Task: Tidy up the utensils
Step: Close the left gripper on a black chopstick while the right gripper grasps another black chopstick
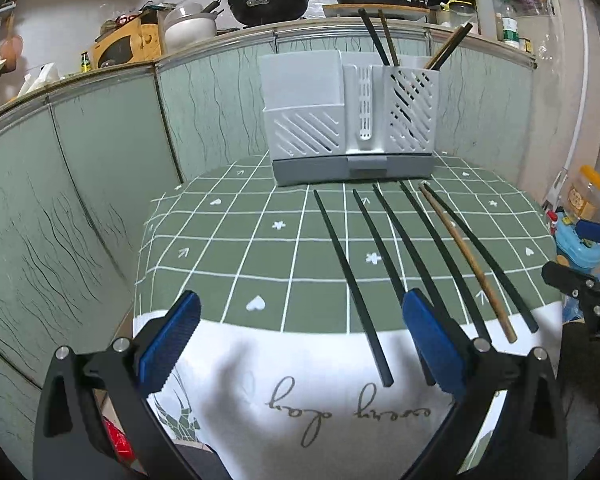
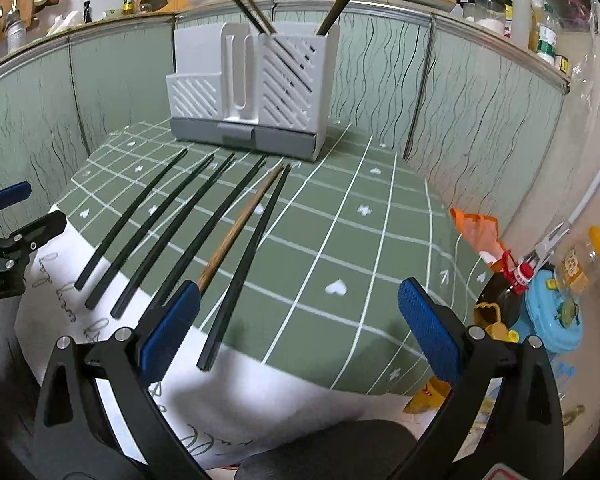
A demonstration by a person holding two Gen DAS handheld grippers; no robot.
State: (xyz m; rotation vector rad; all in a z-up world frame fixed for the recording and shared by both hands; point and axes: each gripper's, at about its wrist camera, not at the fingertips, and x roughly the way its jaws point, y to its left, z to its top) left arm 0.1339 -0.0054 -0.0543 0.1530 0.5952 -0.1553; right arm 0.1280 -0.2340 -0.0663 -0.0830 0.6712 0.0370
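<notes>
Several black chopsticks (image 1: 350, 280) and one brown wooden chopstick (image 1: 466, 266) lie side by side on the green checked cloth, pointing at a white and grey utensil holder (image 1: 348, 120) at the back. Its right slotted compartment holds several upright chopsticks (image 1: 384, 44). My left gripper (image 1: 300, 344) is open and empty above the cloth's near edge, left of most chopsticks. In the right wrist view the holder (image 2: 252, 88) stands at the back, the wooden chopstick (image 2: 240, 224) and the black ones (image 2: 140, 216) lie left. My right gripper (image 2: 300, 336) is open and empty, with one black chopstick (image 2: 248, 260) lying between its fingers.
Green patterned panels (image 1: 100, 152) wall the table at the left and back, with a ledge of pots and jars above. A blue toy (image 2: 556, 316), a bottle (image 2: 500, 296) and orange packaging (image 2: 480, 232) sit off the table's right edge. The other gripper (image 2: 12, 248) shows at left.
</notes>
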